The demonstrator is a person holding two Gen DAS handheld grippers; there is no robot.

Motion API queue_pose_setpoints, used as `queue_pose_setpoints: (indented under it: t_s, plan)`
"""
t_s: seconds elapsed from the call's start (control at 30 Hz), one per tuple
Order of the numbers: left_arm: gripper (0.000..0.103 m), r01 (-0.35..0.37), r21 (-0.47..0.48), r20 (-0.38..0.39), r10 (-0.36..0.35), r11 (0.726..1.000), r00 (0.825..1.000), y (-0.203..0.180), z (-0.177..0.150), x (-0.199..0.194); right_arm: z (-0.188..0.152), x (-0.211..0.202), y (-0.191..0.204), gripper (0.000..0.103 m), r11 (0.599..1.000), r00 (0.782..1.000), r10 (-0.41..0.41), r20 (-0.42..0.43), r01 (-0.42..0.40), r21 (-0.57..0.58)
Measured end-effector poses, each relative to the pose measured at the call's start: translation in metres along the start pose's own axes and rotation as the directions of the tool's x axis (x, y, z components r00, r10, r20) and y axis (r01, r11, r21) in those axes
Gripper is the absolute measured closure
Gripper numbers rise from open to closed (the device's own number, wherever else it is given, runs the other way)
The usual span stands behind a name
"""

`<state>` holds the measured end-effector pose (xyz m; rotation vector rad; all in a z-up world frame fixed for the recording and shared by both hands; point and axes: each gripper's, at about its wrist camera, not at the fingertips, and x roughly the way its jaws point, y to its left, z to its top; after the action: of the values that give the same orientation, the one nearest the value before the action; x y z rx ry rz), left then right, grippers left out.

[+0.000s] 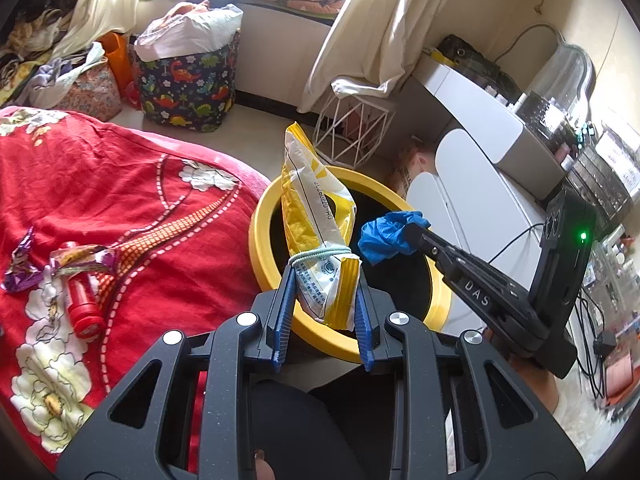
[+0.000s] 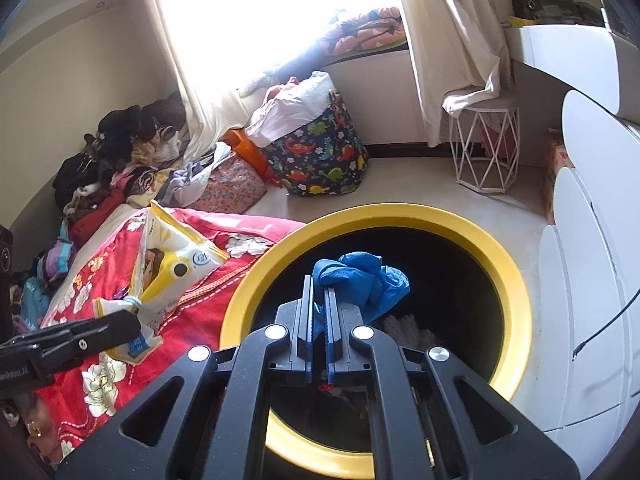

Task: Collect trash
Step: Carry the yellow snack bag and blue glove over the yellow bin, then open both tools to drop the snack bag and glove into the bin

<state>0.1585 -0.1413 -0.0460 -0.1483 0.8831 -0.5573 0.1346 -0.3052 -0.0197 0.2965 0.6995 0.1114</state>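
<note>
My left gripper [image 1: 325, 280] is shut on the lower end of a yellow-and-white snack bag [image 1: 316, 208] tied with a rubber band. The bag stands upright over the near rim of a yellow-rimmed bin [image 1: 262, 232] with a dark inside. My right gripper [image 2: 319, 286] is shut on a crumpled blue glove [image 2: 360, 276], held above the bin's [image 2: 508, 280] opening. In the left wrist view the right gripper [image 1: 414, 234] reaches in from the right with the glove [image 1: 386, 236]. In the right wrist view the left gripper [image 2: 128, 320] holds the bag [image 2: 172, 264] over the bed.
A red floral blanket [image 1: 140, 200] lies left of the bin, with a purple wrapper [image 1: 24, 272] and a red tube [image 1: 82, 304] on it. A dinosaur-print basket [image 1: 188, 84] and a white wire stool [image 1: 352, 128] stand behind. White cabinets [image 1: 472, 184] and cables are on the right.
</note>
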Motion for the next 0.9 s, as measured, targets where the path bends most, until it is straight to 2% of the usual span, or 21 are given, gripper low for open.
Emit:
queue_pose_setpoints:
  t_s: [0.43,0.63,0.9]
  plan:
    - [0.082,0.011,0.023,-0.068,-0.010,1.000,0.998,-0.014,0.000,0.040,-0.003,0.004,-0.029,0.098,0.998,0.999,-0.034,-0.010,0.035,0.059]
    - [0.082,-0.011,0.035,-0.099,0.014,0.999,0.995,-0.018,0.010,0.063,-0.007,0.008,-0.042,0.098,0.994,0.998,-0.052,-0.031,0.055,0.092]
    - [0.081,-0.030,0.053,-0.098,0.035,0.998,0.995,-0.022,0.025,0.075,-0.008,0.010,-0.050,0.097,0.990,0.997,-0.067,-0.042,0.072,0.119]
